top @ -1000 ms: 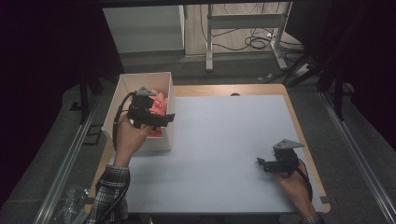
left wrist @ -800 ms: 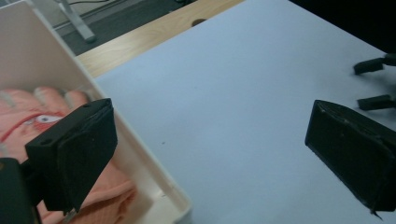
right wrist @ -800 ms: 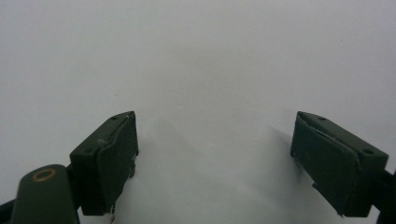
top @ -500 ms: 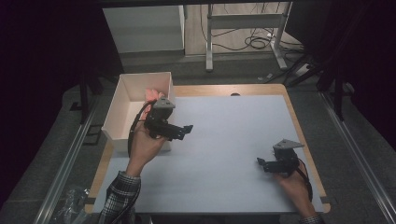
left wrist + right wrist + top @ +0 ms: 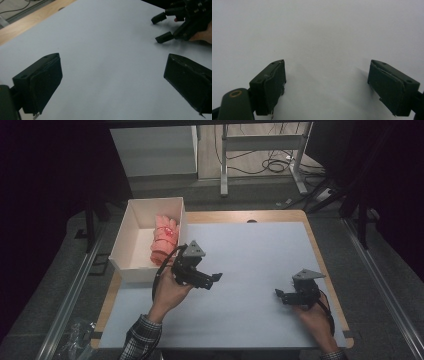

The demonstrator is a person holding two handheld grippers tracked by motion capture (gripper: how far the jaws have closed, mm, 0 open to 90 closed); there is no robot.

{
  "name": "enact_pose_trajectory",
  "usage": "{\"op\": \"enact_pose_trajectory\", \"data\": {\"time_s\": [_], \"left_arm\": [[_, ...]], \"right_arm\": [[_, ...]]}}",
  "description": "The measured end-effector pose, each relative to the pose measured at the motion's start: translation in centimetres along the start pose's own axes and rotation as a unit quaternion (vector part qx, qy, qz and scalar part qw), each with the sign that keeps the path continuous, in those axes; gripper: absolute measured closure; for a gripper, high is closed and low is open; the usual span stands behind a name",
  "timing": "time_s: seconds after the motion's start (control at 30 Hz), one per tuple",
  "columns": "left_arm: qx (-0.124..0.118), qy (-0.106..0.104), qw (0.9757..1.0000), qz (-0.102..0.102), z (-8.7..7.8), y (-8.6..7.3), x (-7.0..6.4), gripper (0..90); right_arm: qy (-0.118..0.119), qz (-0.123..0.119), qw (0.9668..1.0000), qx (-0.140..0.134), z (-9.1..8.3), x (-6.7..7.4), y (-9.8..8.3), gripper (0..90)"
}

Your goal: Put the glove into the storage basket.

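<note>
Pale grey matting (image 5: pixel 260 270) covers the wooden table at the centre of the high view, with a dark workshop floor and trailing cables (image 5: pixel 272 165) beyond its far edge. We see the pink bundle (image 5: pixel 164 239), a soft rolled cloth by the look of it, lying inside the white box (image 5: pixel 125 237) at the upper left of the mat, pressed against the box's right wall. We hold the left gripper (image 5: pixel 212 279) just below and right of the box, over bare mat, its jaws spread wide and empty; its own camera looks across the mat toward the right gripper (image 5: pixel 162 27). We rest the right gripper (image 5: pixel 280 295) low at the lower right of the frame, well apart from the box, jaws likewise parted with nothing between them.

We judge the bundle already placed, so the step in hand is to bring the left gripper clear and settle it. To do that well, we should carry it level toward the middle of the mat, jaws left apart, and keep its cable (image 5: pixel 159 275) from dragging over the box's near corner, which could shift the light box.

Around the work, nothing else lies on the mat. A crumpled clear wrapper (image 5: pixel 75 342) sits off the table at the lower left, and a metal rail (image 5: pixel 75 290) runs along that side. Nothing stands between the two grippers.
</note>
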State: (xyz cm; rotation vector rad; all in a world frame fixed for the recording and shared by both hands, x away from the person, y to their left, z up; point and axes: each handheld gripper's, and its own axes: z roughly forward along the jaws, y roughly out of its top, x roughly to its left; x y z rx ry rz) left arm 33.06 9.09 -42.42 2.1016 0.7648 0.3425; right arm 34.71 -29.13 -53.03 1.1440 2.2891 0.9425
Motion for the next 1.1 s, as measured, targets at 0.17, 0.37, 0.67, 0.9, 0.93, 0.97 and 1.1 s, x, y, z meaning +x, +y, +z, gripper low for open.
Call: {"op": "enact_pose_trajectory", "data": {"time_s": [0.17, 0.37, 0.67, 0.9, 0.93, 0.97, 1.1], "left_arm": [[0.012, -0.007, 0.9999, 0.007, 1.7, -1.7, -0.9, 1.7], [0.023, -0.013, 0.9996, 0.007, 3.3, -4.0, -1.2, 0.5], [0.059, 0.007, 0.9982, 0.008, 5.7, -7.8, -1.1, 0.0], [0.087, 0.018, 0.9961, 0.002, 7.2, -9.7, -0.7, 0.0], [0.083, 0.013, 0.9965, -0.004, 7.2, -9.8, -0.6, 0.0], [0.083, 0.010, 0.9965, -0.009, 7.3, -9.9, -0.5, 0.0], [0.084, 0.009, 0.9964, -0.010, 7.3, -9.9, -0.5, 0.0]], "right_arm": [[0.000, 0.000, 1.0000, 0.000, 0.0, 0.0, 0.0, 15.2], [0.000, 0.000, 1.0000, 0.000, 0.0, 0.0, 0.0, 15.2], [0.000, 0.000, 1.0000, 0.000, 0.0, 0.0, 0.0, 15.2], [0.000, 0.000, 1.0000, 0.000, 0.0, 0.0, 0.0, 15.2], [0.000, 0.000, 1.0000, 0.000, 0.0, 0.0, 0.0, 15.2], [0.000, 0.000, 1.0000, 0.000, 0.0, 0.0, 0.0, 15.2], [0.000, 0.000, 1.0000, 0.000, 0.0, 0.0, 0.0, 15.2]]}}
